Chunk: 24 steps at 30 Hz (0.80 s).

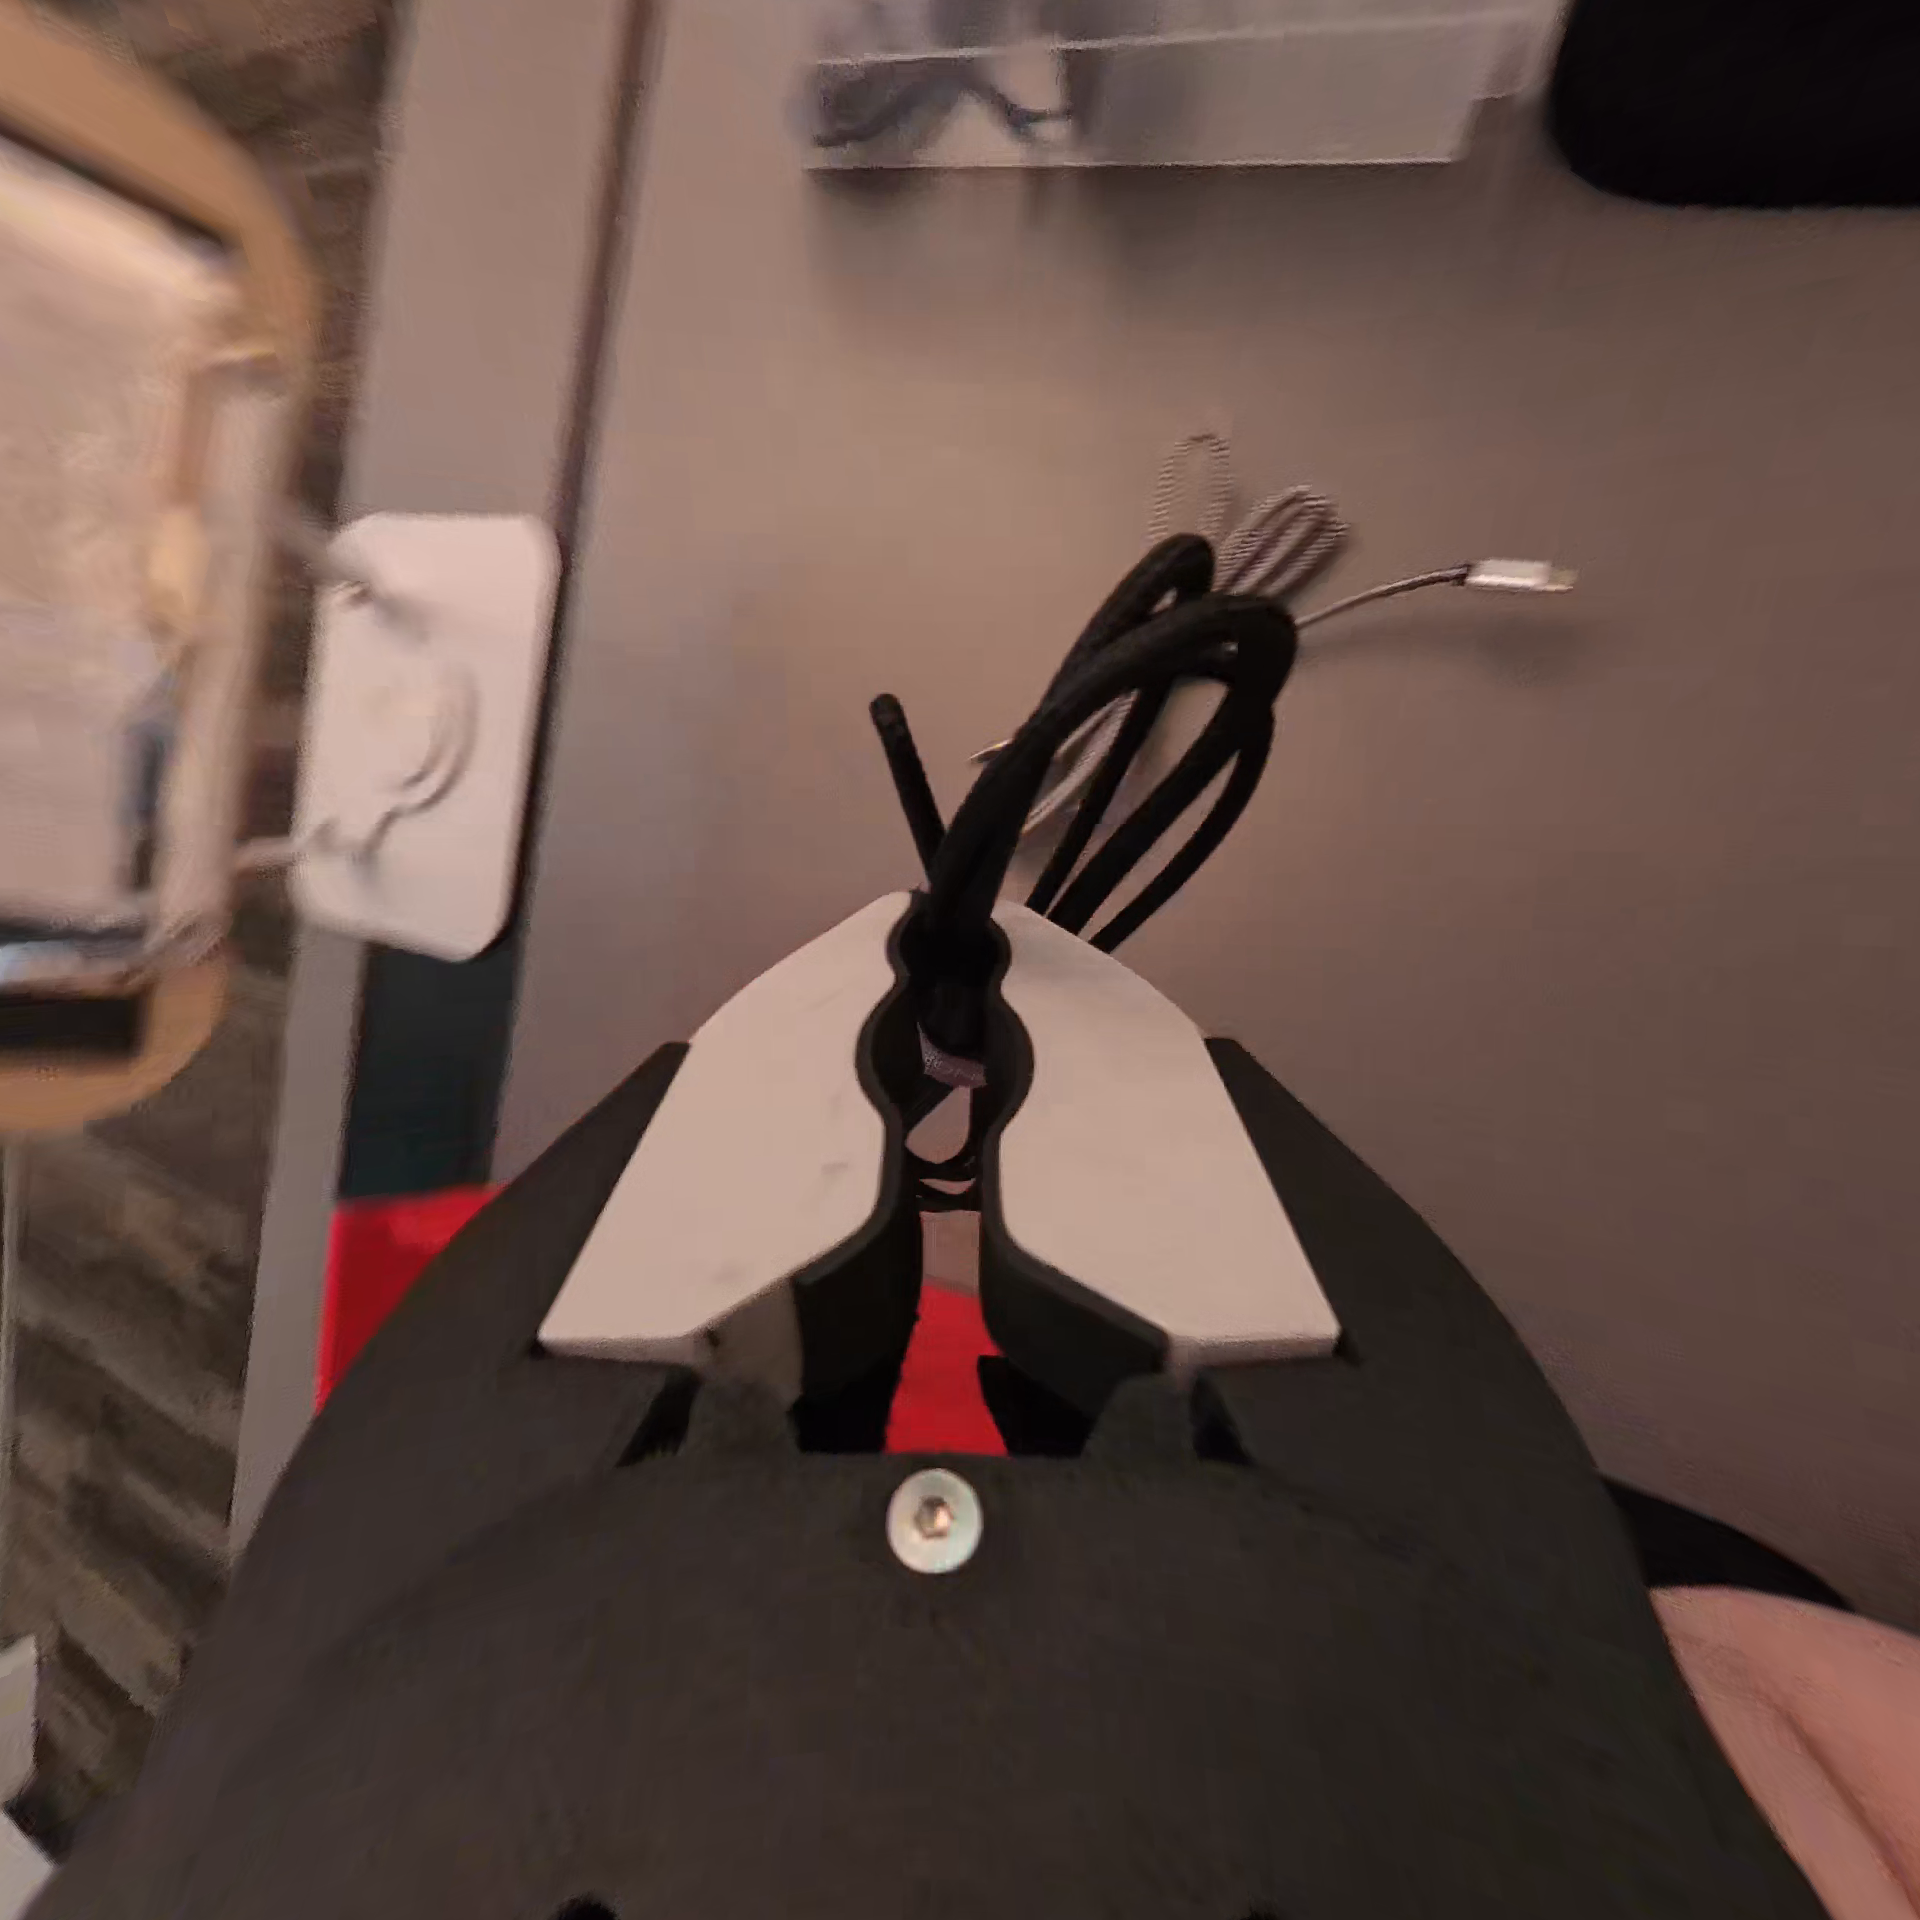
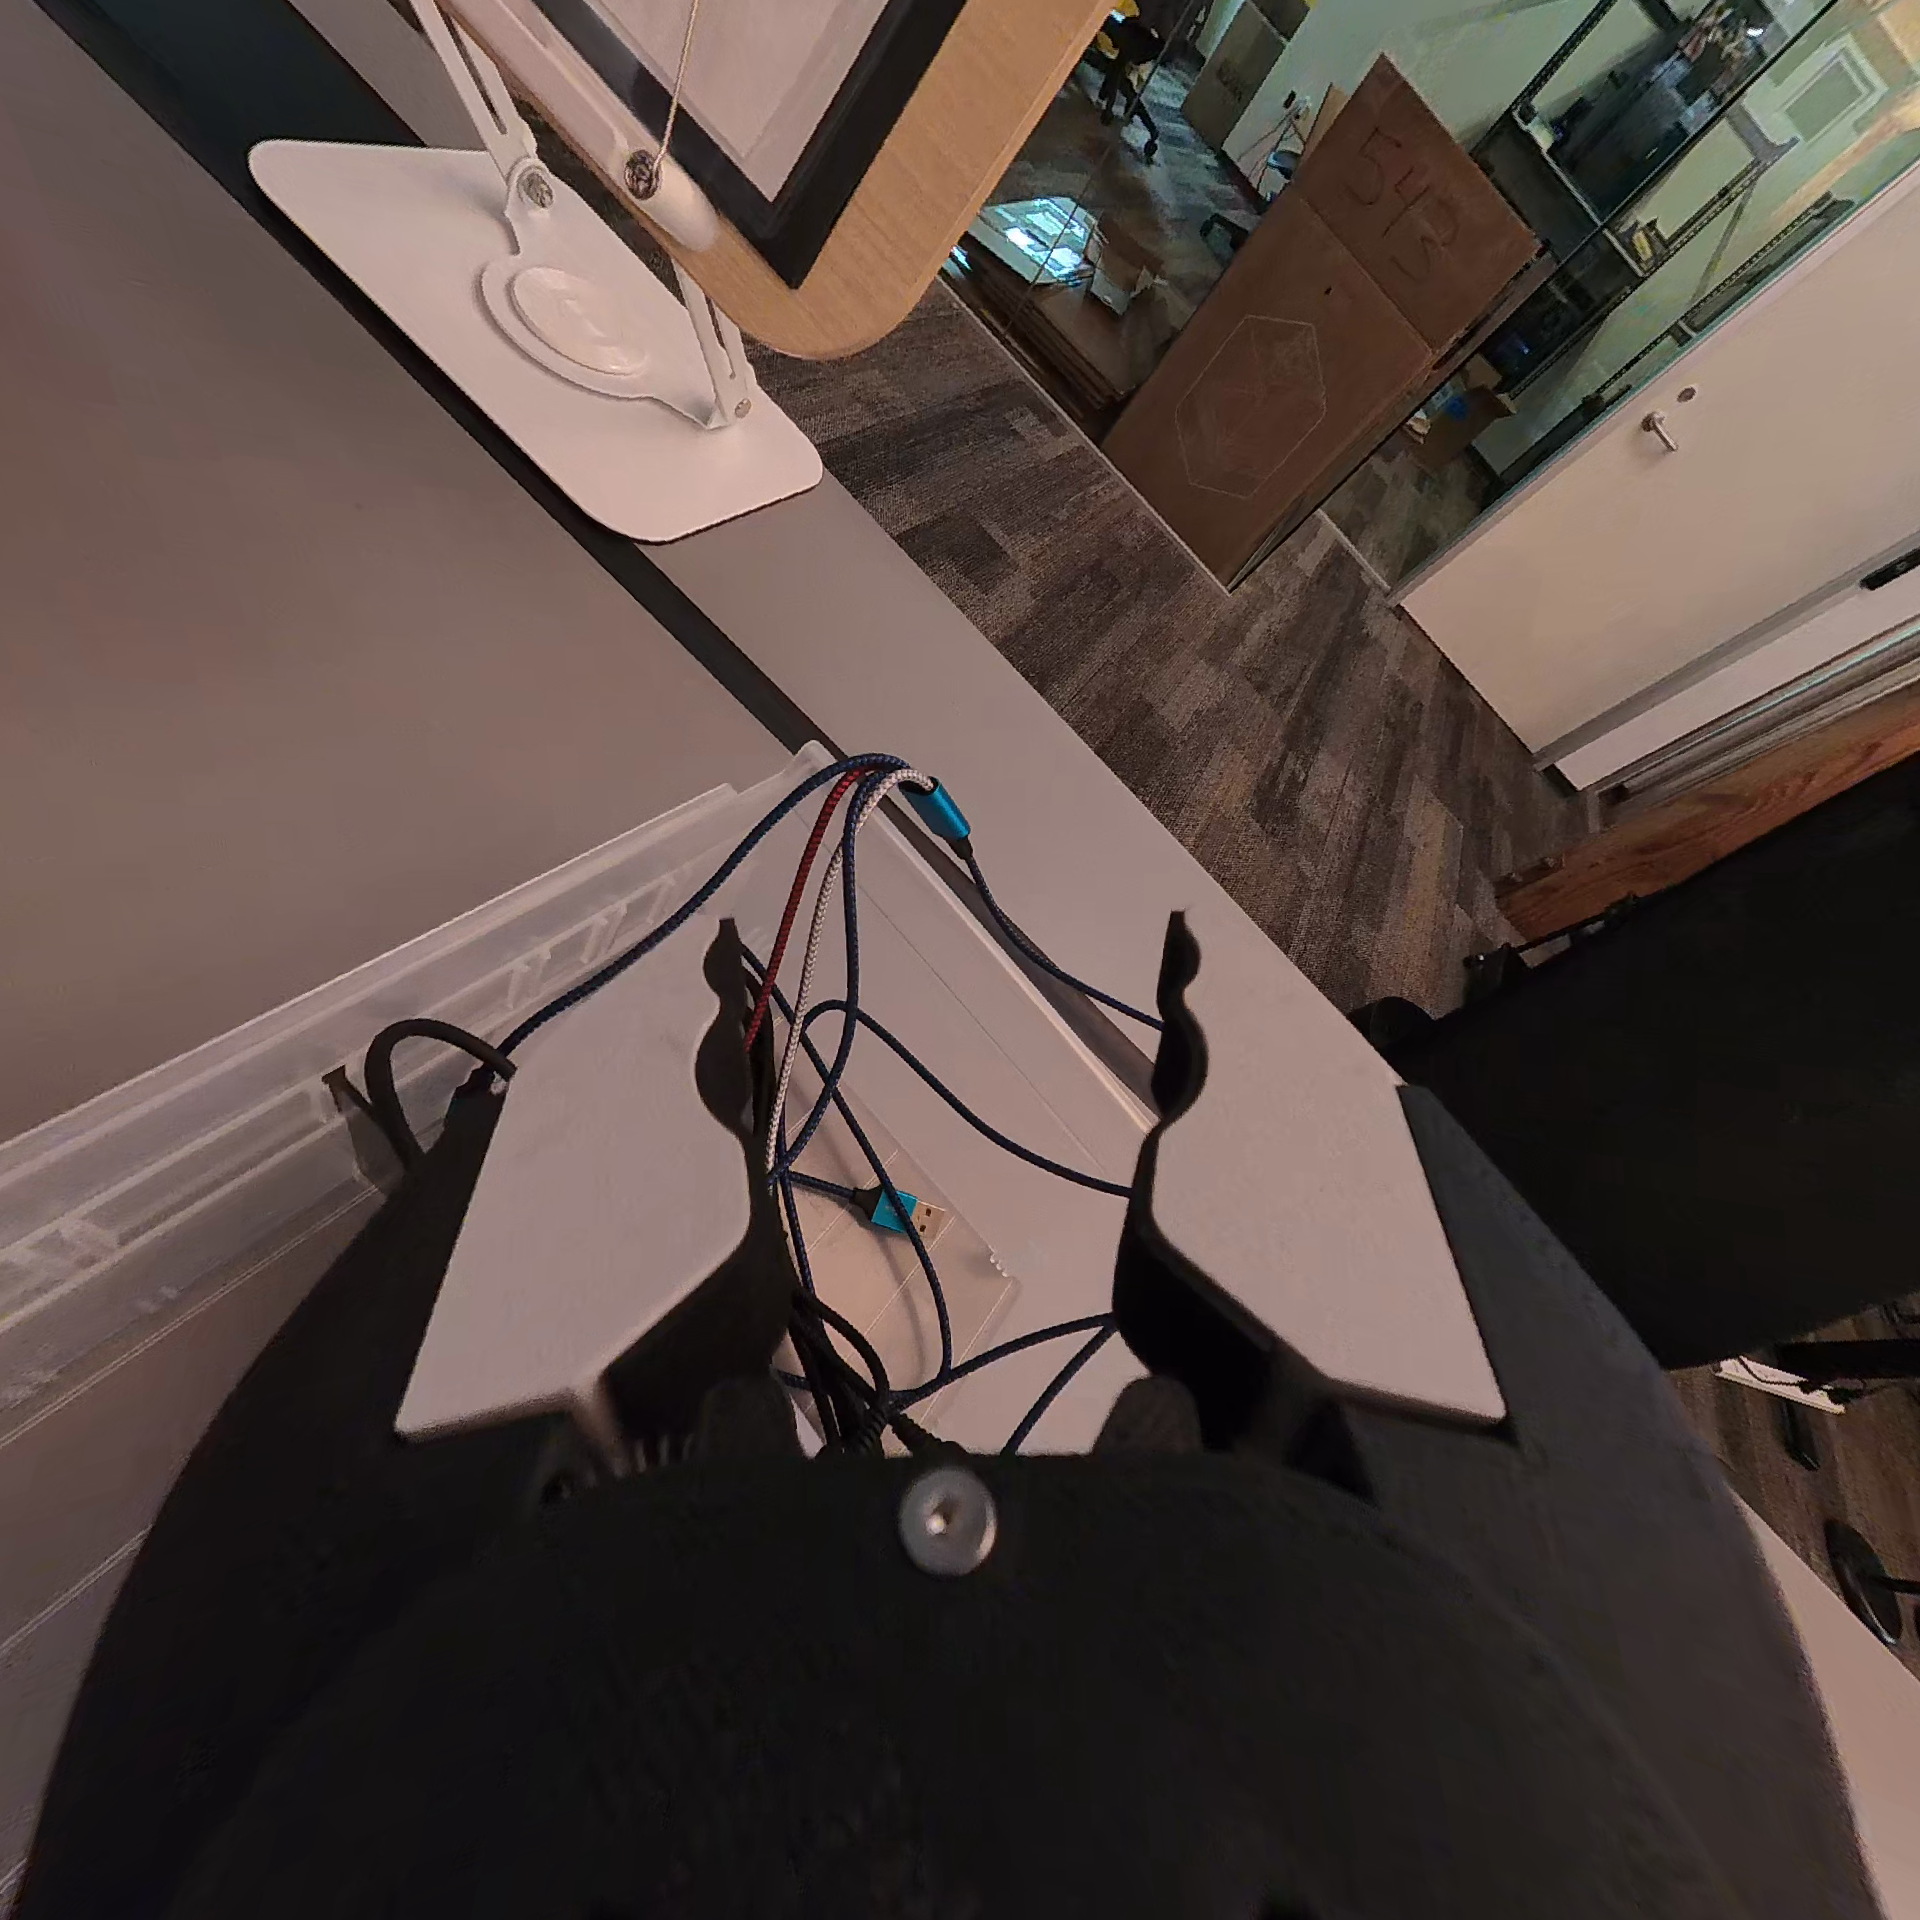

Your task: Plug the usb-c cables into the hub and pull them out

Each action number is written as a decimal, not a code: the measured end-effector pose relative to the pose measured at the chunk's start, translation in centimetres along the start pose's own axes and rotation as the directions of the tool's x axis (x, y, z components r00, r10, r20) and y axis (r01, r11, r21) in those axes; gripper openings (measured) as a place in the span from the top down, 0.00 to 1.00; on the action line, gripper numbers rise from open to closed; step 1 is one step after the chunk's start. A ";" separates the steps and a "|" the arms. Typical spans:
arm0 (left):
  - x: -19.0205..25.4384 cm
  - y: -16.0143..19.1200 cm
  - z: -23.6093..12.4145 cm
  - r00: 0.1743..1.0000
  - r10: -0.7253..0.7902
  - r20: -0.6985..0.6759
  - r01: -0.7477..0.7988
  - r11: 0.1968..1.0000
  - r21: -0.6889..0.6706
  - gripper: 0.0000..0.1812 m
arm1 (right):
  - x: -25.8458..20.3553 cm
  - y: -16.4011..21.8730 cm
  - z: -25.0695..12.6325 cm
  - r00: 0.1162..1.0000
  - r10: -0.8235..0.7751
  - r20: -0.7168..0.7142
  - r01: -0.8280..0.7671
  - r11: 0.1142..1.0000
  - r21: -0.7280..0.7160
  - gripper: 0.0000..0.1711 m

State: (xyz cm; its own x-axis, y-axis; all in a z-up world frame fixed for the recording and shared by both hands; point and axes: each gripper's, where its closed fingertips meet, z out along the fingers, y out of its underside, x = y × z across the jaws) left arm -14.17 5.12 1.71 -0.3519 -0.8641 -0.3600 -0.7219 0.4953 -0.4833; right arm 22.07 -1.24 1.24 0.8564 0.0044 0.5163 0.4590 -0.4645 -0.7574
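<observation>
**Left claw clamped on cable, right claw spread**

Left wrist: left claw (image 1: 943, 940) clenched on coiled black cable (image 1: 1143, 727), loops rising past its tips above the counter (image 1: 1455, 935).

Right wrist: right claw (image 2: 951, 935) released; braided cables (image 2: 831, 914) lie between its fingers in a clear bin (image 2: 312, 1091).

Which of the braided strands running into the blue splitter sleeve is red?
The red-and-black strand, lying between the navy strand and the white-grey one just before the blue sleeve.
</observation>
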 end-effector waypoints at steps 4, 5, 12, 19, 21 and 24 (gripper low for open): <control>5.6 -2.2 7.6 0.974 0.106 -0.199 -0.130 0.985 -0.111 0.97 | 0.0 0.1 0.0 1.000 0.003 0.006 -0.003 1.000 -0.002 0.55; 6.6 -2.1 9.1 0.967 0.106 -0.230 -0.142 0.979 -0.145 0.97 | 0.0 0.2 0.0 1.000 0.002 0.006 -0.002 1.000 0.000 0.55; 10.7 -1.3 15.0 0.931 0.162 -0.327 -0.249 0.937 -0.246 0.97 | 0.1 0.5 0.2 1.000 0.014 0.020 -0.013 1.000 -0.003 0.55; 12.8 -0.8 16.9 0.907 0.119 -0.403 -0.241 0.933 -0.267 0.96 | -0.3 0.9 0.4 0.999 0.007 0.039 -0.006 1.000 -0.024 0.55; 13.2 -1.2 16.7 0.896 0.093 -0.434 -0.216 0.946 -0.242 0.94 | -0.3 1.0 0.4 0.999 0.011 0.041 -0.010 1.000 -0.025 0.55; 13.4 -1.9 15.3 0.862 0.027 -0.506 -0.158 0.963 -0.217 0.82 | -0.1 1.1 0.4 0.999 0.014 0.038 -0.013 1.000 -0.026 0.55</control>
State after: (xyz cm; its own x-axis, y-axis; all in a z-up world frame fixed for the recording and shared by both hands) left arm -8.42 -6.03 -14.46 -0.6246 -0.7768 0.0804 -0.7691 0.5940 -0.2358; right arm 22.54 -1.42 0.19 0.8710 0.0321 0.4903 0.4419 -0.4875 -0.7530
